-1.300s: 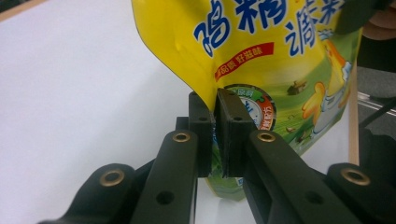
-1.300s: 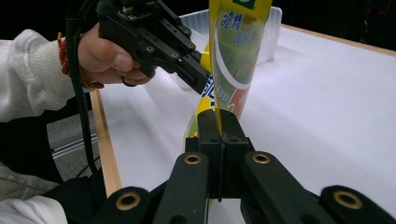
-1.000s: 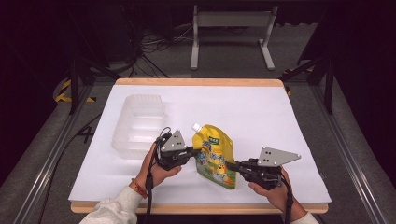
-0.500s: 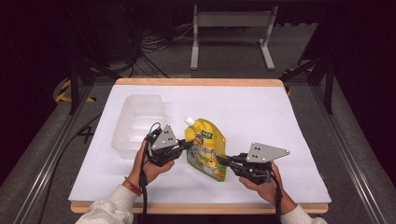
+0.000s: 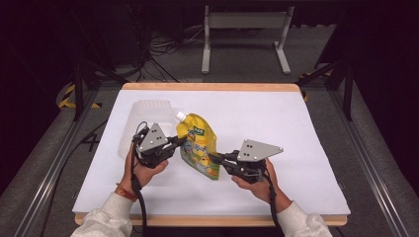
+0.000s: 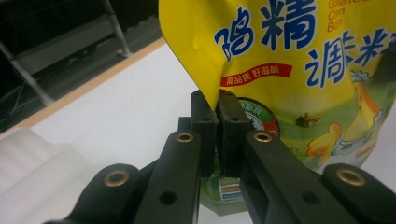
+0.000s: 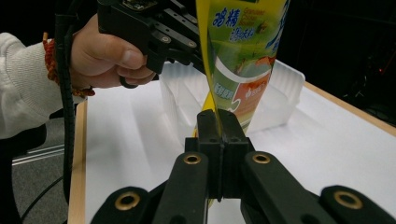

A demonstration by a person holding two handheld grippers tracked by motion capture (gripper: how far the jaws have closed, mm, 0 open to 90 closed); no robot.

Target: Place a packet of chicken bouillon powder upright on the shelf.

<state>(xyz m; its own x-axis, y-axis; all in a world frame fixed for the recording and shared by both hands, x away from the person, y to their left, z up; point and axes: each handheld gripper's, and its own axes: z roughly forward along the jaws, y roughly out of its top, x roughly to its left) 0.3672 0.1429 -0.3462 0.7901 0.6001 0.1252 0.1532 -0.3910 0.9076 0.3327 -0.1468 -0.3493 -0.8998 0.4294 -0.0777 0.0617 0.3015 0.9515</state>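
Two grippers: both clamp one pouch [image 5: 198, 146], which hangs off the table [image 5: 296, 128] between them.
Table: one, white-topped, wood-edged.
Tray: one clear plastic tray [image 5: 143, 118], at the table's left, just beyond the left gripper; I see nothing in it.
Pouch: one, yellow with a white spout at its top, tilted, held upright near the tray (not in it yet).
Left gripper: one [image 5: 179, 143], jaws closed tight on the pouch's side edge; the left gripper view shows the pads [image 6: 204, 126] pinching the yellow film.
Right gripper: one [image 5: 213, 158], jaws likewise pinched shut on the pouch's lower edge, as the right gripper view shows [image 7: 218, 140].
Done: pouch gripped on two sides and lifted.
Left: judging by the layout, carrying it over the tray, lowering it in and letting go.
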